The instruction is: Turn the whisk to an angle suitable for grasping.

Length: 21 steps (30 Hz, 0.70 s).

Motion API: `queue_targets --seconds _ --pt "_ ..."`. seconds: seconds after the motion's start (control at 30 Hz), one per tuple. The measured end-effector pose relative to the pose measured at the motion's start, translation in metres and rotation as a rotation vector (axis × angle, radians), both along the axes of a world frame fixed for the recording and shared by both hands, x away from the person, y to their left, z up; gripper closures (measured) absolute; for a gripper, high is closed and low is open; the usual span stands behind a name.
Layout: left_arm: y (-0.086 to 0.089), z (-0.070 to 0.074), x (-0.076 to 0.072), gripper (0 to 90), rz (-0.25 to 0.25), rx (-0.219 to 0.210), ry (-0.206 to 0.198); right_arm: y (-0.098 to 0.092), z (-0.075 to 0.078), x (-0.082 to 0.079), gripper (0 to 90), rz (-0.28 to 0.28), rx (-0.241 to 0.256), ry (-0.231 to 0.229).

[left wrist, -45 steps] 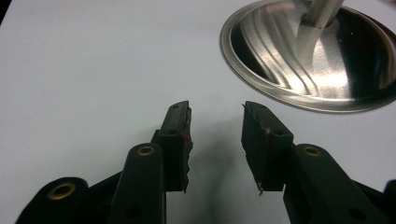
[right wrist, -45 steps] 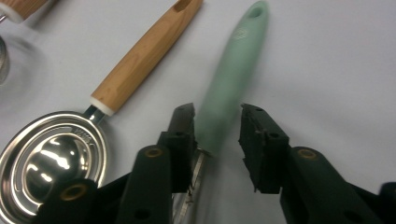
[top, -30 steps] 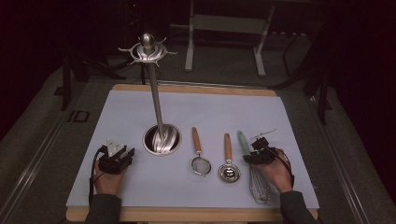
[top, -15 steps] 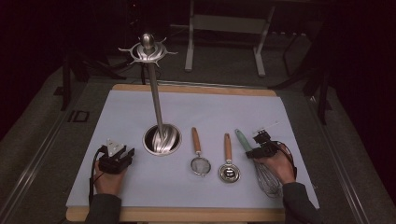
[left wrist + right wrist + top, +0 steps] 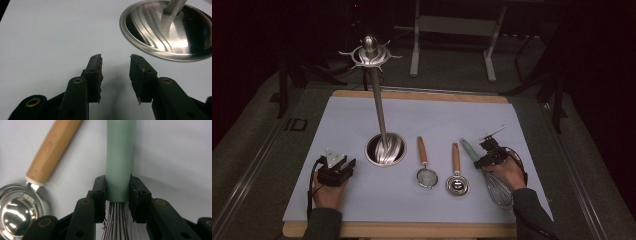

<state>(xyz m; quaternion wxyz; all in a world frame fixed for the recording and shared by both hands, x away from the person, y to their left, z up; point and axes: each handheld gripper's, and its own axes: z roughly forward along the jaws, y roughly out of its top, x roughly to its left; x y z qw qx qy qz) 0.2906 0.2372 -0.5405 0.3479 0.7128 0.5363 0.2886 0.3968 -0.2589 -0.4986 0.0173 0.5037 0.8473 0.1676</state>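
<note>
A whisk lies at the right of the mat, its pale green handle (image 5: 468,148) pointing away and its wire loops (image 5: 500,194) toward me. My right gripper (image 5: 484,156) is shut on that handle. In the right gripper view the jaws of the right gripper (image 5: 117,182) press both sides of the green handle (image 5: 119,150), just above the wires. My left gripper (image 5: 335,170) rests at the front left of the mat. Its fingers (image 5: 115,60) stand open with nothing between them, a little short of the stand's round steel base (image 5: 170,32).
A tall steel utensil stand (image 5: 377,100) with hooks at its top rises from its base (image 5: 385,149). A small strainer (image 5: 426,172) and a metal measuring scoop (image 5: 457,182), both with wooden handles, lie between the stand and the whisk. A pale mat (image 5: 512,120) covers the wooden table.
My right hand has shifted slightly at the whisk's handle, and the wire end has swung a little. The left gripper has stayed put.
</note>
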Motion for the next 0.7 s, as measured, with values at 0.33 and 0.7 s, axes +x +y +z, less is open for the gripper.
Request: queue_targets --seconds 0.33,0.7 --pt "-0.001 0.000 -0.002 62.7 0.002 0.010 -0.023 0.000 0.006 -0.005 68.9 0.033 0.068 -0.040" --pt "0.000 0.001 -0.005 64.7 -0.003 -0.001 -0.046 0.006 0.018 -0.009 69.0 0.103 0.126 -0.079"
